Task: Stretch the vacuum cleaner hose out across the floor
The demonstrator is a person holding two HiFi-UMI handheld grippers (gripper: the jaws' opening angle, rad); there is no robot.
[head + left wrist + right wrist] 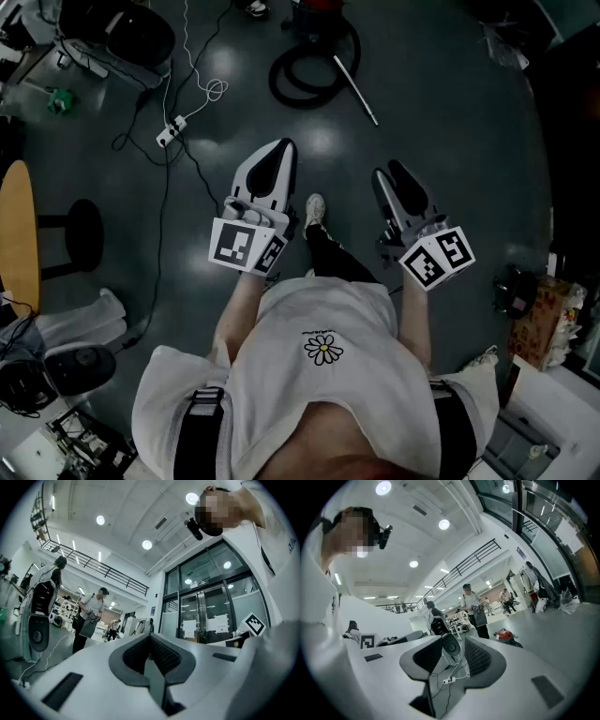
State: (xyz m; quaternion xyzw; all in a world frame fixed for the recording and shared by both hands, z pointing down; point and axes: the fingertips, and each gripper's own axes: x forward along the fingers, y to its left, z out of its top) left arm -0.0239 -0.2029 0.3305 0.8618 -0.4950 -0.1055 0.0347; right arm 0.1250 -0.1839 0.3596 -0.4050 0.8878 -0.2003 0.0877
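Black hose (279,75) coiled on floor in head view, left gripper (279,148) closed, empty, right gripper (387,171) ajar, empty

— Is the head view looking dim?
— Yes, the floor (450,141) is lying dark, with soft glare patches shining just beyond the left hand-held gripper (278,150).
— And the gripper views?
— Round ceiling lights (147,544) are glowing bright above the jaws; the edges are bending and darkening, and the near shells are blurring.
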